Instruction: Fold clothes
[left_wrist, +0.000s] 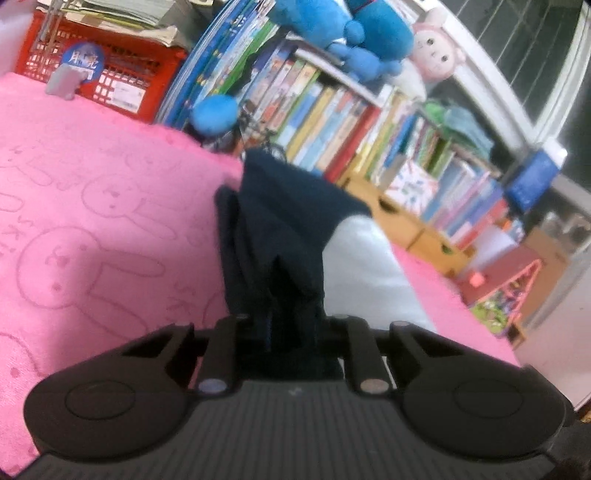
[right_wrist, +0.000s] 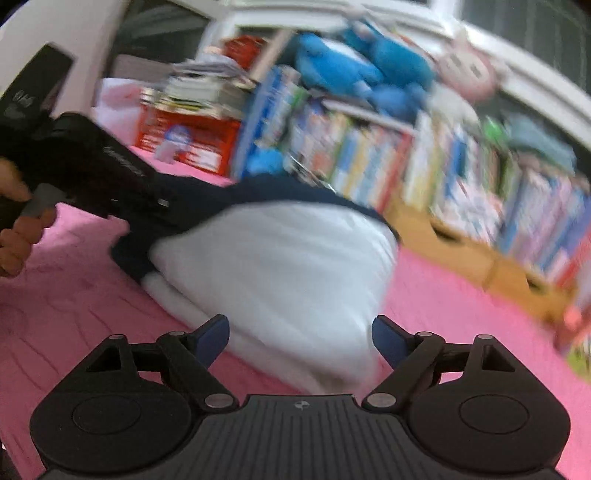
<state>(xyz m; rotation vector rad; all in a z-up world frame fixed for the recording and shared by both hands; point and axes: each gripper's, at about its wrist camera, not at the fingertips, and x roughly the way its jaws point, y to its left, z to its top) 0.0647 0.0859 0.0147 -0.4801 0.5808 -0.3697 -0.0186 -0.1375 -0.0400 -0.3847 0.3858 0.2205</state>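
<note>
While books (left_wrist: 332, 122) line the back, a red crate (left_wrist: 110, 74) borders the pink blanket (left_wrist: 92, 221).

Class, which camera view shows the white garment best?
The right wrist view: the white garment lies nearly whole on the pink blanket, though blurred. The left wrist view shows only a strip beside the dark cloth.

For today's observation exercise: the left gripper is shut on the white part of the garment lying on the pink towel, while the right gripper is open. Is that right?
Not quite. The left gripper is shut on the navy part of the garment, not the white part, as the left wrist view shows. The pink towel and the open right gripper are as stated.
</note>
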